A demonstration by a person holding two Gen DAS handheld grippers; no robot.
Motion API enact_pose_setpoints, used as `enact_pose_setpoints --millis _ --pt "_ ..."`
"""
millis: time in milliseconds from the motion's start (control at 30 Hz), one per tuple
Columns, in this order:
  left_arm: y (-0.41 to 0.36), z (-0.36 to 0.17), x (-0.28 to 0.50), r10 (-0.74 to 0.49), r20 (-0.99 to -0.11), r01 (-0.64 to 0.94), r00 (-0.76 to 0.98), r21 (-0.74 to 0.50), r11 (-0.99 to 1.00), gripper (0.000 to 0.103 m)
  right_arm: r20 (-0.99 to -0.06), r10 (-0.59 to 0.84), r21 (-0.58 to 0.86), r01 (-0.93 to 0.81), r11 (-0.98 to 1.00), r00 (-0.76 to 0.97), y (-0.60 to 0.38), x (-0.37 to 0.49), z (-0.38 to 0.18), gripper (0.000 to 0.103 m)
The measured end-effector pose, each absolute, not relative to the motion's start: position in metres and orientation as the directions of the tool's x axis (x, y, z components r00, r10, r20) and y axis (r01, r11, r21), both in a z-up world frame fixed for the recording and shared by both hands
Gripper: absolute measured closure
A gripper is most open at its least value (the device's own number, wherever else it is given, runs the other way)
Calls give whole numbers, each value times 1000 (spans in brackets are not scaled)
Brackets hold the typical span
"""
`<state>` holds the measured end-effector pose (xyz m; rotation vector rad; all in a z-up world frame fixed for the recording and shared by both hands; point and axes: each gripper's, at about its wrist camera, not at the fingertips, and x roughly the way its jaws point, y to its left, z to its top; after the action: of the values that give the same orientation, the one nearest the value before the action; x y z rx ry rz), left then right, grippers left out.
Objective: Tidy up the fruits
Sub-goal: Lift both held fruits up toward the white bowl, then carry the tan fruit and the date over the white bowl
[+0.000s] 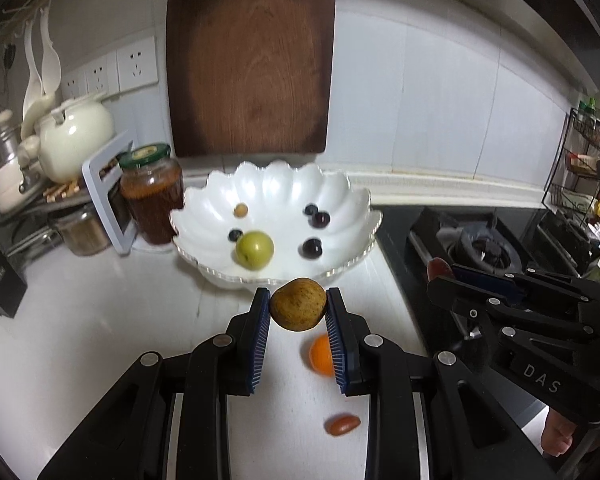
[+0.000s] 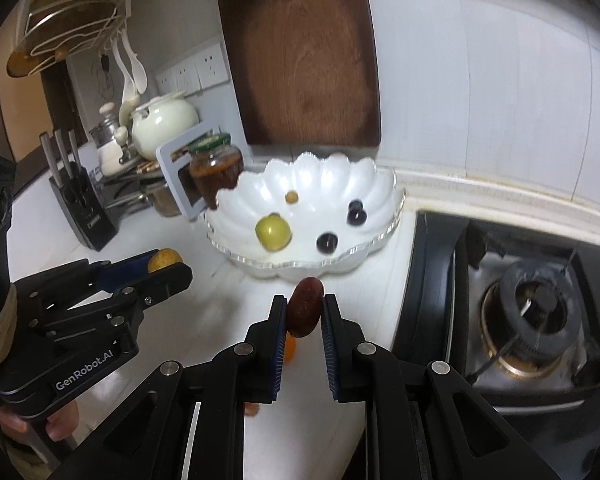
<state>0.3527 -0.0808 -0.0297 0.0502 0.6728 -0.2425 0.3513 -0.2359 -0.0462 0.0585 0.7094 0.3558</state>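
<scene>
My left gripper (image 1: 298,308) is shut on a brown speckled round fruit (image 1: 298,309) and holds it above the counter, just in front of the white scalloped bowl (image 1: 204,208). My right gripper (image 2: 304,312) is shut on a dark red oblong fruit (image 2: 305,312), also just before the bowl (image 2: 384,184). The bowl holds a green fruit (image 1: 254,249), several dark berries (image 1: 312,248) and a small tan fruit (image 1: 240,210). An orange fruit (image 1: 320,354) and a small red-orange oblong fruit (image 1: 342,424) lie on the counter under my left gripper.
A dark wooden cutting board (image 1: 252,60) leans on the wall behind the bowl. A jar with a green lid (image 1: 152,196), a white frame (image 1: 104,196) and a cream pot (image 1: 74,136) stand left. A knife block (image 2: 80,204) stands at the left. A gas stove (image 2: 528,304) lies to the right.
</scene>
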Motion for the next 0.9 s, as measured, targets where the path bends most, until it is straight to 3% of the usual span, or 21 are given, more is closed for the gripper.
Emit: enact_pose_setpoints --millis 667,900 --pt "-73 13 387 -184 -509 206 841 -13 978 75 -513 350 129 -332 934 784 -226 397 -1 84" --pt "-66 20 416 -177 -520 179 836 -46 983 75 -492 319 91 -317 944 810 -221 426 8 84"
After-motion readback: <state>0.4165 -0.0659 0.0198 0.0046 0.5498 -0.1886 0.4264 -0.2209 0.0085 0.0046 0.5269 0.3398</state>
